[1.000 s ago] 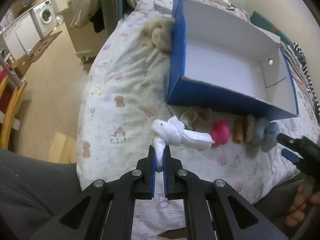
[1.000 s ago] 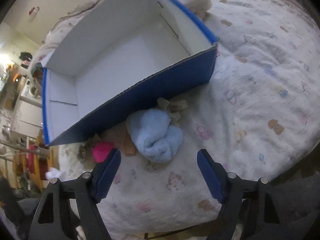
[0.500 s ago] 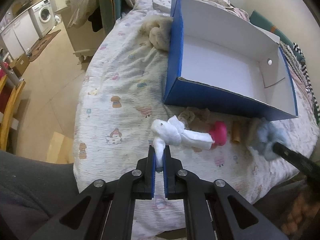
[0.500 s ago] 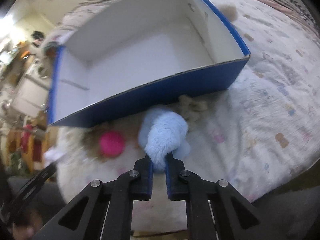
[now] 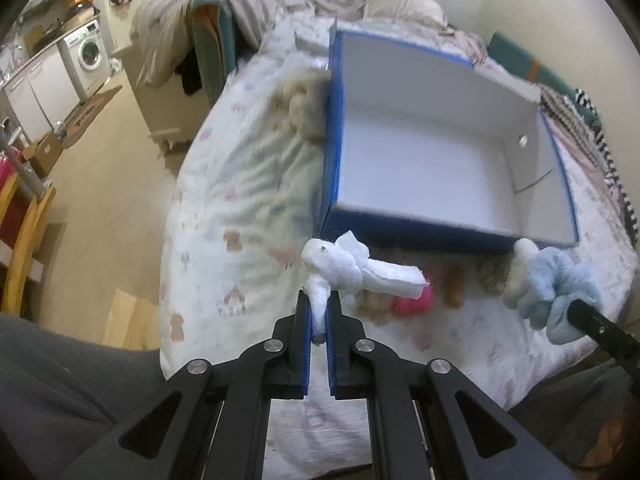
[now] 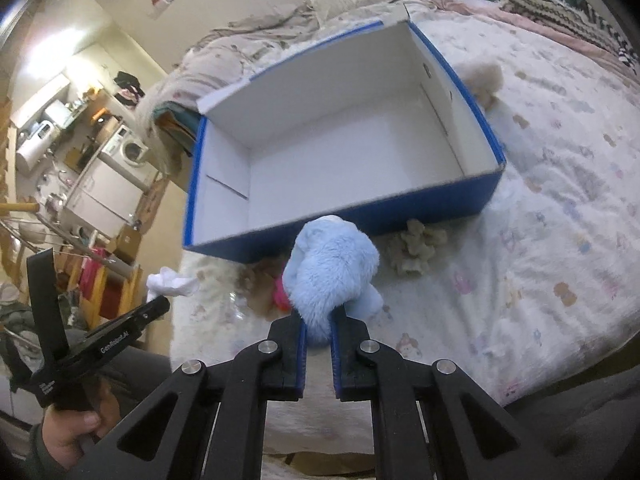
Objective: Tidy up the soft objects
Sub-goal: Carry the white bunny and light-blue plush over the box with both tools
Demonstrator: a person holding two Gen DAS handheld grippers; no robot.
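My left gripper [image 5: 319, 304] is shut on a white soft toy [image 5: 352, 266] and holds it above the bed, in front of the blue box [image 5: 436, 152]. My right gripper [image 6: 319, 320] is shut on a fluffy light-blue toy [image 6: 332, 264], lifted off the bed near the box's front wall [image 6: 360, 220]. The box is open with a white, bare inside. The blue toy also shows in the left wrist view [image 5: 556, 284]. A pink toy [image 5: 408, 302] and small brown and beige toys [image 5: 454, 284] lie on the bed by the box front.
A beige toy [image 6: 418, 246] lies right of the blue toy on the patterned bedspread [image 6: 560, 200]. A tan fluffy toy [image 5: 298, 108] lies against the box's left wall; another [image 6: 482, 78] is beyond its right wall. Floor, washing machine [image 5: 90, 50] and chair [image 5: 24, 240] are left of the bed.
My right gripper closed on the light-blue toy and lifted it off the bed. My left gripper kept its hold on the white toy and moved closer to the box.
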